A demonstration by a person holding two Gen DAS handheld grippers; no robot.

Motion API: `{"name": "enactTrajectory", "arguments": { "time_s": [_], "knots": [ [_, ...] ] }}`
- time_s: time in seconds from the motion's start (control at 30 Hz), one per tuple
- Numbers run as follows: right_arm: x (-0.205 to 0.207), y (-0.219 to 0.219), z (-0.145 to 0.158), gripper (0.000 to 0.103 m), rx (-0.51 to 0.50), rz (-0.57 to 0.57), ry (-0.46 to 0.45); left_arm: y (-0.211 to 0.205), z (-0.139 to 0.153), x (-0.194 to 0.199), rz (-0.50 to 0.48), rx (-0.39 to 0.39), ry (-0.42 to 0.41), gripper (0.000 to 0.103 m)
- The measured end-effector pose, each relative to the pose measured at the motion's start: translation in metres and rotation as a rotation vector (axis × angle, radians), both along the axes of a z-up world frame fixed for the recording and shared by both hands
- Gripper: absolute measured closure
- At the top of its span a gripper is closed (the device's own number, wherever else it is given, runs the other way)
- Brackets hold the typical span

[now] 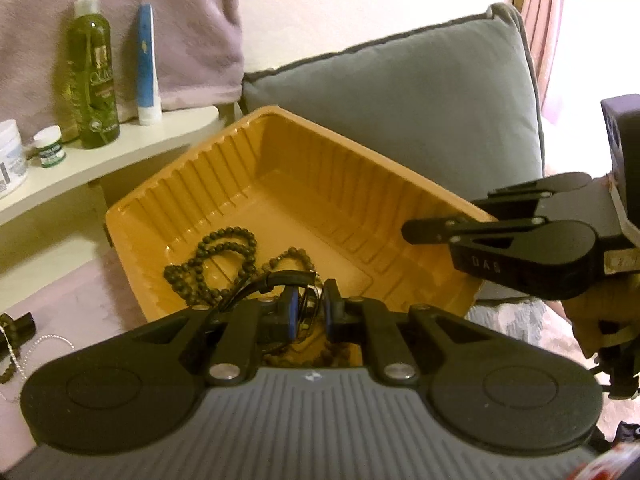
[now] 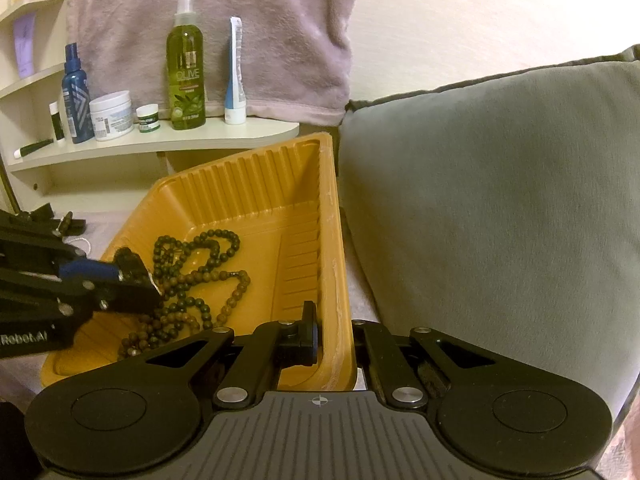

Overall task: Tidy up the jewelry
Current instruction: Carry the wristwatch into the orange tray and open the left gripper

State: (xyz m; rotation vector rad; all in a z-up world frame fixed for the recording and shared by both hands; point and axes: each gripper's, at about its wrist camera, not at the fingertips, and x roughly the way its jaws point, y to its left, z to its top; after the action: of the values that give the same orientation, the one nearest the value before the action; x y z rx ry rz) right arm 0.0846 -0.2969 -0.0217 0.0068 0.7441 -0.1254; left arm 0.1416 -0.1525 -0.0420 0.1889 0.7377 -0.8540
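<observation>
Beads fill the near part of the orange tray [image 1: 280,136]: a dark green-black beaded necklace [image 1: 224,246] lies looped on the tray floor, and from the right wrist view a brown beaded strand [image 2: 236,292] is tangled with it, the two heaped toward the tray's near-left corner. The beads are round, matte and strung close together. The rest of the tray floor, toward its far wall, is bare. The tray is a shallow ribbed plastic one with a flat rim; it sits tilted on a pale lilac cover, its far corner near a grey cushion [image 1: 400,112] and beside the edge of a cream shelf [image 1: 120,148].

Over the tray's near edge the left gripper [image 1: 310,306] has its blue-padded fingers drawn close, pinching a thin dark bracelet [image 1: 310,300] that looks like a bundle of slim bangles or cords; the exact make is too blurred to tell. A black cord arcs from it over the left finger. The right gripper [image 2: 336,340] is pressed together on the tray's right rim, one finger inside the wall and the other outside it.

On the cover left of the tray, well apart from it, lie a small black piece and a thin silver chain [image 1: 24,350].

On the shelf stand a green olive spray bottle [image 2: 186,76], a blue-and-white tube [image 2: 235,76], a small green-labelled jar [image 2: 147,119], a white tub [image 2: 111,115] and a blue spray bottle [image 2: 75,96]. A mauve towel [image 2: 240,20] hangs behind them.
</observation>
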Motion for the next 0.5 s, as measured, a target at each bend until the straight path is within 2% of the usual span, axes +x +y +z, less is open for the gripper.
{"name": "enactTrajectory", "arguments": {
  "time_s": [0.1, 0.23, 0.33, 0.5],
  "knots": [
    [0.000, 0.000, 0.000, 0.099, 0.000, 0.000, 0.000, -0.003, -0.003, 0.000, -0.006, 0.016, 0.007, 0.090],
    [0.000, 0.000, 0.000, 0.099, 0.000, 0.000, 0.000, 0.000, 0.000, -0.003, -0.003, -0.001, -0.014, 0.071],
    [0.000, -0.001, -0.001, 0.099, 0.002, -0.002, 0.003, 0.006, 0.006, -0.002, 0.010, -0.029, -0.016, 0.069],
    [0.000, -0.001, 0.000, 0.099, 0.002, -0.001, 0.002, 0.015, 0.011, -0.002, 0.037, -0.021, -0.035, 0.069]
  ]
}}
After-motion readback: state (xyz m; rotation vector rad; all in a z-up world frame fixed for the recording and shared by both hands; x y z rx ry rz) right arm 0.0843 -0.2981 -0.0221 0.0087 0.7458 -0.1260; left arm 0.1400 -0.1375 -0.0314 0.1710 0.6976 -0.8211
